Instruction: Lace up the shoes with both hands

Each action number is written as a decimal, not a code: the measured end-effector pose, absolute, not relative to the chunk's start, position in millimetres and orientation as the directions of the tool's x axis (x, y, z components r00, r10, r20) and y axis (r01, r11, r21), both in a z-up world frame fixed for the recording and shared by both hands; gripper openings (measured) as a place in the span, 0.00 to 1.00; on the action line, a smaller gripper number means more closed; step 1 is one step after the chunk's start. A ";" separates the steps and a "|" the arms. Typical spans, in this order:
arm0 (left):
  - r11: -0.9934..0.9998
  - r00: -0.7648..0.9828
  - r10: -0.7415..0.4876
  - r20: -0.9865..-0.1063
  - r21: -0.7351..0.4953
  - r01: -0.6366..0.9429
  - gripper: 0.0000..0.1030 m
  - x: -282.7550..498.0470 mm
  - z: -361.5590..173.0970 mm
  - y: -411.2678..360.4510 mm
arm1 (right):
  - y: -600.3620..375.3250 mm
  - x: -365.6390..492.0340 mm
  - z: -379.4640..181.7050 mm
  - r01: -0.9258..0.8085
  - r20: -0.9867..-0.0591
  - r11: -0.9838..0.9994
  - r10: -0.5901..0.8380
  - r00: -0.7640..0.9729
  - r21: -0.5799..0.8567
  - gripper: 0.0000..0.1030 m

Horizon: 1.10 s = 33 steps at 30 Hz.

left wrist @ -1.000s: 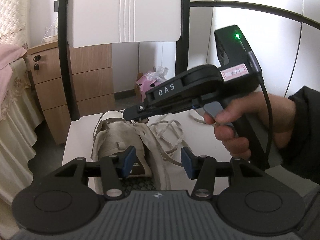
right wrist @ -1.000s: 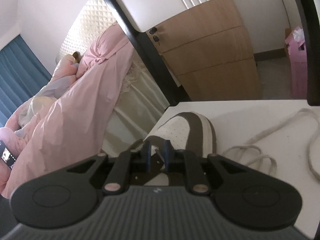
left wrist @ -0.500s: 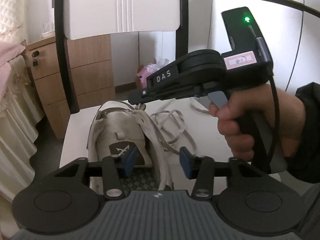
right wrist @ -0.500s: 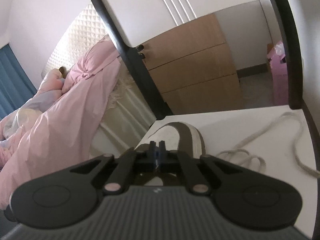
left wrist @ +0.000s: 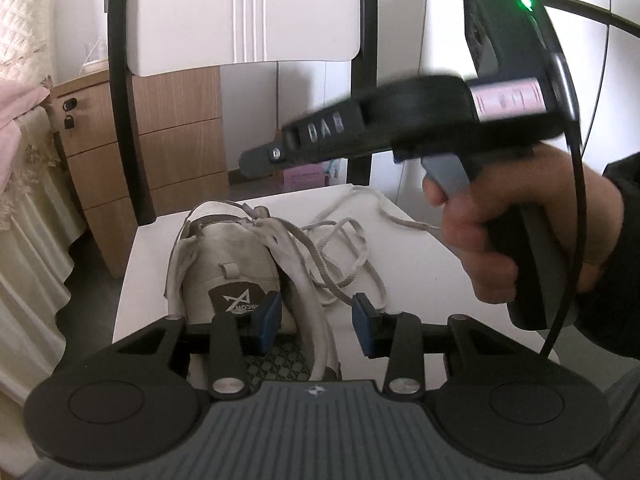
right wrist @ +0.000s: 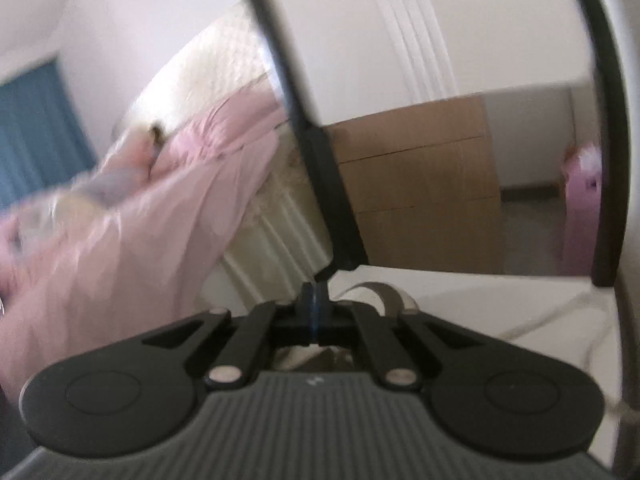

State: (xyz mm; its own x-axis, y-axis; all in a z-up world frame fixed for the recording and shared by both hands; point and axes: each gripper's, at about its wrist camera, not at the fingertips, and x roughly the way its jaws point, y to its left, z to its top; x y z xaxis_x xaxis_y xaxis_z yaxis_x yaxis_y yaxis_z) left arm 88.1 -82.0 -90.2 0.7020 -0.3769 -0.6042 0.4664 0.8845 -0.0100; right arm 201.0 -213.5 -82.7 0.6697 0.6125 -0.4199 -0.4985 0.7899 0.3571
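A beige shoe [left wrist: 236, 256] with a brown logo patch on its tongue stands on a white chair seat [left wrist: 420, 276]. Its grey lace [left wrist: 352, 256] lies in loose loops on the seat to the right. My left gripper [left wrist: 316, 318] hovers over the shoe's heel end, open; the shoe's right side wall runs between the blue pads [left wrist: 267, 316] without being pressed. A hand holds my right gripper [left wrist: 252, 160] above the shoe's toe. In the blurred right wrist view that gripper [right wrist: 314, 310] is shut, with nothing visible between the pads, above the shoe [right wrist: 386, 296] and the lace [right wrist: 552, 316].
The chair's black frame [left wrist: 124, 100] and white backrest [left wrist: 244, 12] rise behind the shoe. A wooden drawer cabinet [left wrist: 176, 152] and a pink box [left wrist: 308, 176] stand on the floor beyond. A bed with a pink blanket [right wrist: 140, 220] lies to the left.
My right gripper's pads came together, and it rose and rolled away from the shoe's front. My left gripper's pads drew a little closer around the shoe's side wall.
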 end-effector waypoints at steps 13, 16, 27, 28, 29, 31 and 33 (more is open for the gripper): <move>0.885 0.709 -0.371 -0.600 0.003 0.465 0.42 88.3 -90.5 -82.8 | -211.2 207.2 -105.0 -0.493 -0.476 0.801 0.599 0.644 0.340 0.10; 0.886 0.712 -0.368 -0.598 0.006 0.463 0.42 88.4 -90.0 -82.7 | -214.3 205.8 -109.6 -0.482 -0.484 0.805 0.593 0.644 0.345 0.11; 0.882 0.714 -0.372 -0.594 0.013 0.470 0.43 87.2 -89.9 -81.9 | -192.1 196.1 -109.1 -0.487 -0.532 0.854 0.502 0.682 0.181 0.03; 0.881 0.712 -0.372 -0.595 0.015 0.473 0.43 86.7 -89.8 -82.1 | -188.1 193.9 -107.8 -0.488 -0.535 0.860 0.486 0.691 0.150 0.03; 0.880 0.711 -0.373 -0.597 0.017 0.475 0.43 86.4 -89.8 -82.2 | -184.2 192.1 -107.2 -0.489 -0.538 0.863 0.472 0.699 0.122 0.03; 0.878 0.707 -0.374 -0.600 0.018 0.479 0.43 85.8 -90.3 -82.1 | -180.0 190.8 -106.2 -0.487 -0.542 0.869 0.454 0.707 0.093 0.03; 0.874 0.705 -0.374 -0.603 0.024 0.485 0.42 84.5 -90.8 -82.6 | -179.0 190.8 -105.2 -0.487 -0.543 0.869 0.449 0.710 0.082 0.03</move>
State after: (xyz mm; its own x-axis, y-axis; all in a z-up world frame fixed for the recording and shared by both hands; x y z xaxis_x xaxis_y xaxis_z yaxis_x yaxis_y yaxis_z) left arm 84.5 -82.6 -90.8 0.7047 -0.3742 -0.6027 0.4846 0.8744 0.0238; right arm 190.8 -179.0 -105.2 0.7100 0.4488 -0.5426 -0.4872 0.8695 0.0817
